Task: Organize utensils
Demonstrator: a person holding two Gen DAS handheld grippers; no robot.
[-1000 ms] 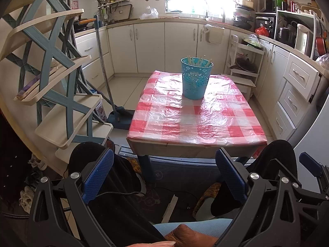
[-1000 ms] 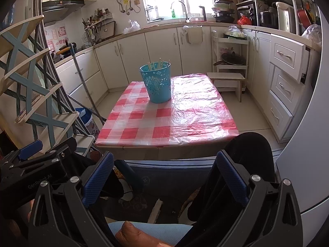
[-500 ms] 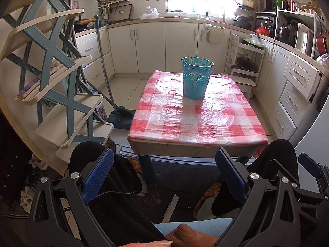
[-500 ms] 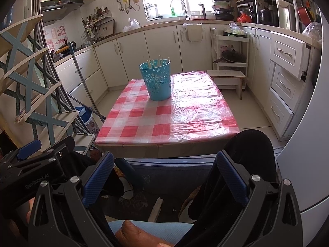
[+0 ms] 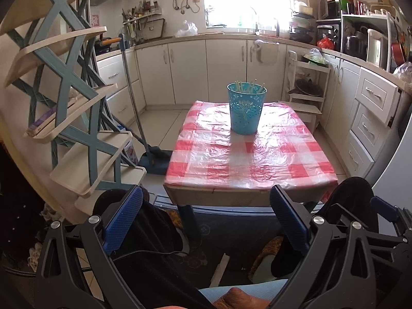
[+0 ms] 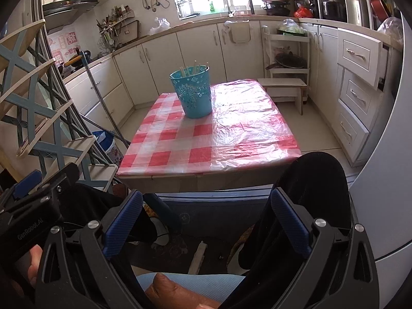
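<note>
Kitchen all round: white cabinets (image 5: pixel 224 69) across the upper frame, a blue-and-cream rack (image 5: pixel 69 97) on the left. One desk (image 5: pixel 247 154) sits mid-frame under a red-checked plastic cover. One teal bucket (image 5: pixel 246 108) stands upright on its far half, just above centre. Several pale utensils (image 5: pixel 251 85) stick up from it, long axes near vertical; the exact count can't be told. Low in frame, left gripper (image 5: pixel 206 216) gapes wide, empty. Right gripper (image 6: pixel 206 216) likewise wide, empty.
</note>
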